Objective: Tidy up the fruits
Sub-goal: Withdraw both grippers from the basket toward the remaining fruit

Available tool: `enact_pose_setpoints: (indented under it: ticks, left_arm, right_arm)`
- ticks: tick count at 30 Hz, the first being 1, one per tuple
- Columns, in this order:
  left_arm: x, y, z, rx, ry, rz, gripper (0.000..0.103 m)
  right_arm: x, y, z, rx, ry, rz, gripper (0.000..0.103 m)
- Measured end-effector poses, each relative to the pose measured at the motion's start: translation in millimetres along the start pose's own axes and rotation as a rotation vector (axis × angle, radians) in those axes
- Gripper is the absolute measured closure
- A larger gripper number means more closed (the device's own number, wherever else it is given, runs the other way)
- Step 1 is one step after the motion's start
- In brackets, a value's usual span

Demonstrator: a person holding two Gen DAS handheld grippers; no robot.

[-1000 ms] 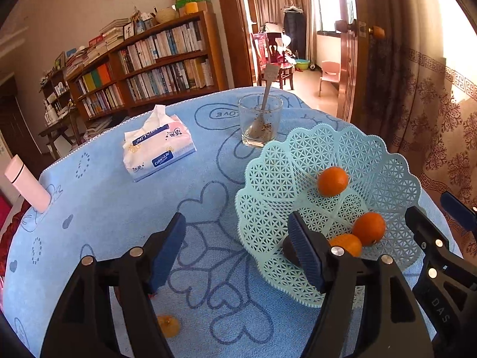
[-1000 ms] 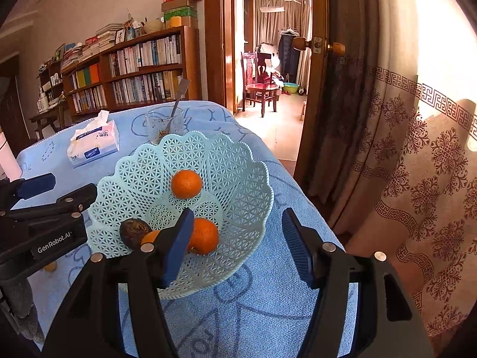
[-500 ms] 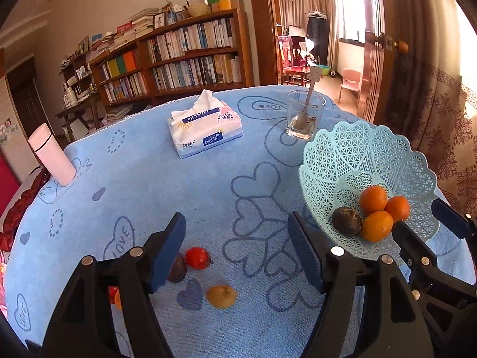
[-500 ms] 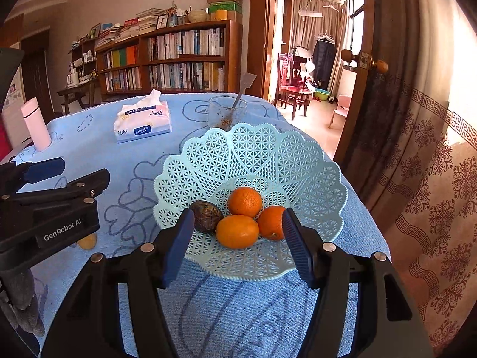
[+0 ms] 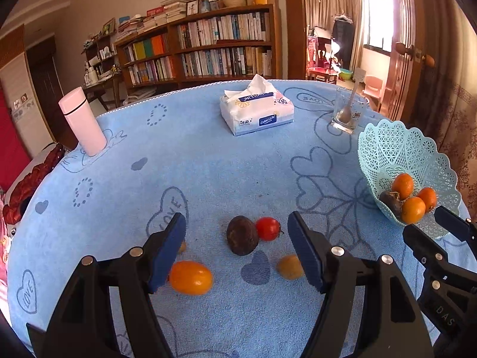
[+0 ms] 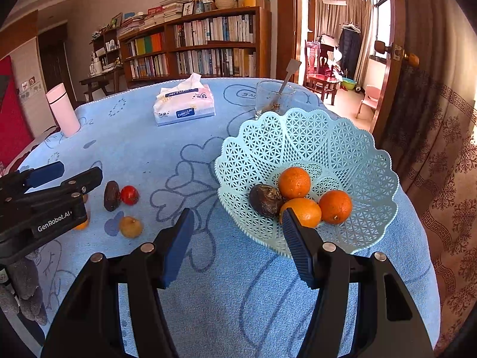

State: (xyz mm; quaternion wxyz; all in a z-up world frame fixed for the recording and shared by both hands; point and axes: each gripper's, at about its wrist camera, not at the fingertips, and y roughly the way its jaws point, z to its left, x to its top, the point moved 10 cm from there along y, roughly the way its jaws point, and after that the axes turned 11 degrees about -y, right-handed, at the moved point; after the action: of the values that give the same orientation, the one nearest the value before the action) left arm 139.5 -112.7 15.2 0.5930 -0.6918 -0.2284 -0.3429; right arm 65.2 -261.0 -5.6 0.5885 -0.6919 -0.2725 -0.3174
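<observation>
A light blue lattice basket [image 6: 342, 149] holds three oranges [image 6: 294, 182] and a dark passion fruit [image 6: 265, 200]; it also shows in the left wrist view [image 5: 396, 146]. On the blue cloth lie a dark passion fruit [image 5: 242, 239], a red tomato [image 5: 268, 228], a small yellow fruit [image 5: 288, 266] and an orange oval fruit [image 5: 190, 277]. My left gripper [image 5: 237, 250] is open and empty, hovering over these loose fruits. My right gripper [image 6: 237, 241] is open and empty at the basket's near left rim.
A tissue pack [image 5: 257, 113], a glass with a spoon [image 5: 345, 113] and a pink bottle [image 5: 83, 121] stand farther back on the table. The table edge and a patterned curtain [image 6: 447, 155] lie to the right.
Both grippers swung left and pulled back. The left view shifted from the basket to the loose fruits. The basket's fruits settled together at its near side.
</observation>
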Motion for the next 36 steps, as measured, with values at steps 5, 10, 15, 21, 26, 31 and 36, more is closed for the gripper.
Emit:
enact_pose_setpoints:
  ticks: [5,10,15,21,26,31,36]
  left_arm:
    - [-3,1,34,0.037,-0.043,0.005,0.032]
    - [-8,1,66,0.07,-0.076,0.01,0.032]
    - [-22,9,93,0.103,-0.099,0.04,0.032]
    - [-36,16,110,0.11,-0.134,0.07,0.032]
    - [-39,21,115,0.106,-0.137,0.079,0.032]
    - [-41,26,120,0.101,-0.142,0.089,0.031]
    - [-46,26,115,0.101,-0.111,0.086,0.029]
  right_arm:
    - [-1,1,16,0.04,-0.003,0.013,0.04]
    - [0,4,34,0.073,-0.021,0.022,0.04]
    - [-3,9,48,0.118,-0.021,0.045,0.04]
    - [-6,14,63,0.145,-0.034,0.066,0.04]
    - [-9,18,71,0.156,-0.044,0.076,0.04]
    - [-11,22,76,0.166,-0.047,0.089,0.04]
    - [-12,24,79,0.173,-0.049,0.096,0.04]
